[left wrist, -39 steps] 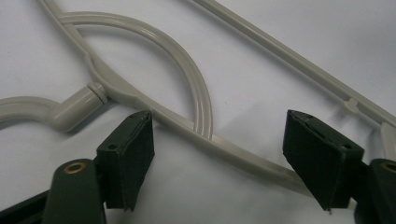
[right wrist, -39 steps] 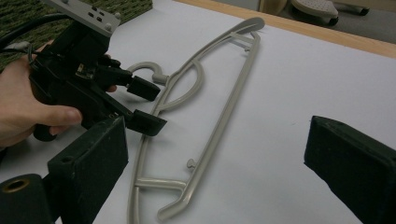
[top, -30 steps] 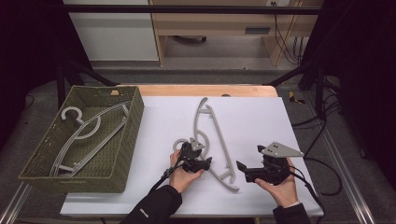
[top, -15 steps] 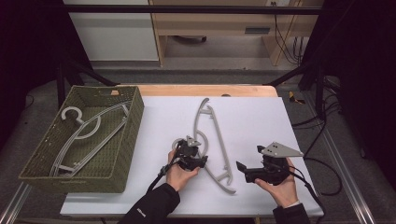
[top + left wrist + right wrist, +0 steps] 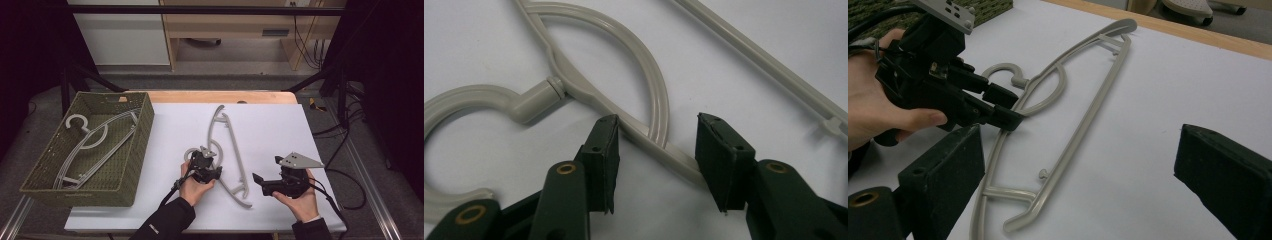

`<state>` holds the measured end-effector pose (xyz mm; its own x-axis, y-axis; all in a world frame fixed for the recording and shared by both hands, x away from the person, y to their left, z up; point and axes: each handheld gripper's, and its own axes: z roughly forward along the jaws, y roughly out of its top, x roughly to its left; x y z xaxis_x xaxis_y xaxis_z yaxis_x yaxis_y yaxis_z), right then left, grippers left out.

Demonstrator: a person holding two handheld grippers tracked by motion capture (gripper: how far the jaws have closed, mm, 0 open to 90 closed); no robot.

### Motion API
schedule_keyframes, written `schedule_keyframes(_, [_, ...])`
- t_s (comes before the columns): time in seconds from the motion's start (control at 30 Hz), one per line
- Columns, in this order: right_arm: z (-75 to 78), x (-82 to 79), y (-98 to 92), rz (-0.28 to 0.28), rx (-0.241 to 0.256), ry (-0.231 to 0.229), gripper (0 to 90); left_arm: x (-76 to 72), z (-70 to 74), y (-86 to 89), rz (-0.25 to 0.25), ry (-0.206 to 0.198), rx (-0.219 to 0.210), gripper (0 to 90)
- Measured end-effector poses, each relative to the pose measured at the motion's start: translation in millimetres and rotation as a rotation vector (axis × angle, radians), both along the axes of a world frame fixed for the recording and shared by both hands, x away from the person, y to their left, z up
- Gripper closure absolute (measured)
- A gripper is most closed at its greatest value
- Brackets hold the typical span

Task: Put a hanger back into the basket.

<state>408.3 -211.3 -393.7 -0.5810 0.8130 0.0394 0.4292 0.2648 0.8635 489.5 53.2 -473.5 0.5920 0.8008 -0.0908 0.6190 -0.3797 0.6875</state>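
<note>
A: Left hand-held gripper [image 5: 656,150]: jaws apart, straddling the grey hanger [image 5: 226,150] at its shoulder bar just below the hook, not closed on it.

B: Hanger position?

A: Flat on the white tabletop [image 5: 270,125], right of the green basket [image 5: 131,165], which holds another hanger [image 5: 92,142].

B: Right hand-held gripper [image 5: 1078,175]?

A: Jaws wide apart, empty, low over the tabletop beside the hanger's lower end.

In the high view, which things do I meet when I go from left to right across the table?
Basket with a hanger in it → left tongs → hanger on the table → right tongs.
</note>
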Motion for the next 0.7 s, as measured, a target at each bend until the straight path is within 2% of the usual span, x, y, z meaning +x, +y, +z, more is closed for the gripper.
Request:
schedule_keyframes(0.1, [0.6,-0.4,-0.6,0.0,0.004,0.0,6.5,2.2,1.7,5.0,-0.014,0.02,0.0,53.8])
schedule_keyframes(0.3, [1.4,-0.8,-1.5,0.002,0.004,-0.004,6.5,2.3,4.5,13.0,-0.024,0.031,0.015,56.8])
schedule_keyframes(0.37, [1.7,-1.0,-1.9,0.002,0.006,-0.004,6.5,2.3,5.5,18.4,-0.03,0.04,-0.008,61.0])
schedule_keyframes(0.47, [2.0,-1.2,-2.1,0.0,0.009,-0.005,6.5,2.7,6.2,26.6,-0.049,0.049,-0.015,63.3])
schedule_keyframes(0.57, [1.6,-0.6,-1.8,0.002,0.005,-0.005,6.5,3.2,7.5,29.7,-0.038,0.065,-0.028,64.4])
schedule_keyframes(0.67, [1.8,-0.7,-1.8,0.001,0.007,-0.004,6.5,6.5,11.0,33.5,-0.024,0.051,-0.036,69.4])
schedule_keyframes(0.7, [2.0,-0.9,-1.8,-0.002,0.01,-0.003,6.5,9.4,12.2,34.9,-0.013,0.038,-0.035,66.8])
